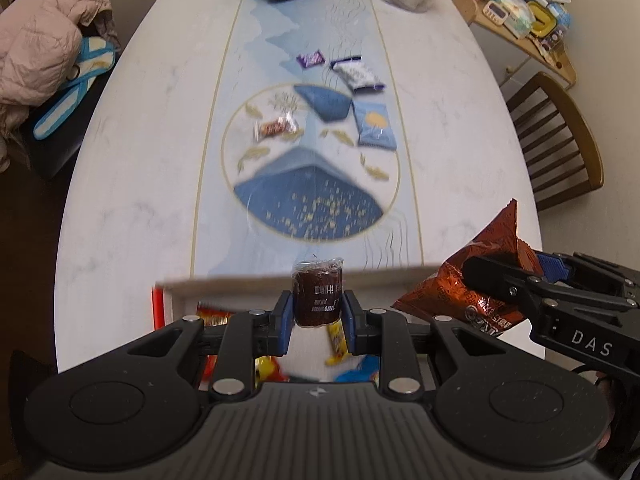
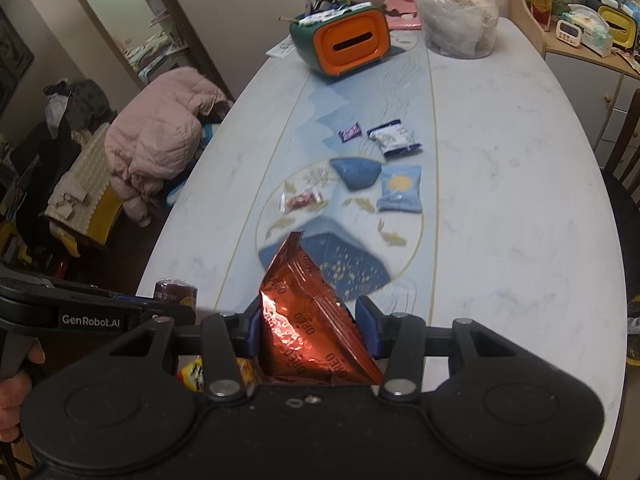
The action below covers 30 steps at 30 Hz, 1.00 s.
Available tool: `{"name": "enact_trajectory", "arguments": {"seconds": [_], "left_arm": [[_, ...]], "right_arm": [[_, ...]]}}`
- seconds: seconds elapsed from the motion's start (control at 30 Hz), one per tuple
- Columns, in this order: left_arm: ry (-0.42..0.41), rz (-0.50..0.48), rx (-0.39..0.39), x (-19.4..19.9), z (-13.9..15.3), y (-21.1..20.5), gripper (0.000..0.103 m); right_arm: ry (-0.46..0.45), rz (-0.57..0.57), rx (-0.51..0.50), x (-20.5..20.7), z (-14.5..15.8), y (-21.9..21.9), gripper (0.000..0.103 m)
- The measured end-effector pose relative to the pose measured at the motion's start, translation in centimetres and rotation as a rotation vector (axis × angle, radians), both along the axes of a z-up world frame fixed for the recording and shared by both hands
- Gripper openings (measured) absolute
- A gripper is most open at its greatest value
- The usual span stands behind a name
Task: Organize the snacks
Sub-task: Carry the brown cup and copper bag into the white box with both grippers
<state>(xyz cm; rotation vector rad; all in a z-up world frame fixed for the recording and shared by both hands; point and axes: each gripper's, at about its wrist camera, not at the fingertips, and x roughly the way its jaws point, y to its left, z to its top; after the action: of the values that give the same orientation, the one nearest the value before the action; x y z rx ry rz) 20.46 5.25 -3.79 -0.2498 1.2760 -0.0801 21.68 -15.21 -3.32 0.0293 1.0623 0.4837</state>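
Observation:
My left gripper [image 1: 316, 316] is shut on a small dark brown wrapped snack [image 1: 317, 296], held above a white box [image 1: 280, 280] with several snacks inside. My right gripper [image 2: 310, 328] is shut on a copper Oreo packet [image 2: 316, 320], also over the box's near right side; the packet shows in the left wrist view [image 1: 472, 280]. Further out on the table lie a red candy [image 1: 275, 127], a light blue packet [image 1: 376, 125], a white-and-navy packet [image 1: 357, 73] and a small purple packet [image 1: 310, 59].
The white table [image 1: 140, 160] has a blue runner down its middle. An orange-and-green holder [image 2: 348, 42] and a clear plastic bag [image 2: 456, 16] stand at the far end. A wooden chair [image 1: 560, 140] is on the right, a pink jacket [image 2: 160, 132] on the left.

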Motion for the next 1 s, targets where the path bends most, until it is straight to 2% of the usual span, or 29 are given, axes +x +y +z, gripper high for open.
{"name": "enact_trajectory", "arguments": {"seconds": [0.37,0.7,1.0], "left_arm": [[0.075,-0.017,-0.011,-4.8,-3.8,0.0,0.024],[0.142,-0.044,-0.035,-8.1,-7.4,-0.9,0.024],[0.196,-0.056,-0.033,-9.2,-10.4,-1.8,0.024]], "right_arm": [[0.086,0.046,-0.014,-4.3,-3.7,1.0,0.046],[0.162,0.041,-0.021,-7.1,-7.3,1.0,0.046],[0.193,0.031,-0.034,-7.9,-9.3,1.7,0.046]]}}
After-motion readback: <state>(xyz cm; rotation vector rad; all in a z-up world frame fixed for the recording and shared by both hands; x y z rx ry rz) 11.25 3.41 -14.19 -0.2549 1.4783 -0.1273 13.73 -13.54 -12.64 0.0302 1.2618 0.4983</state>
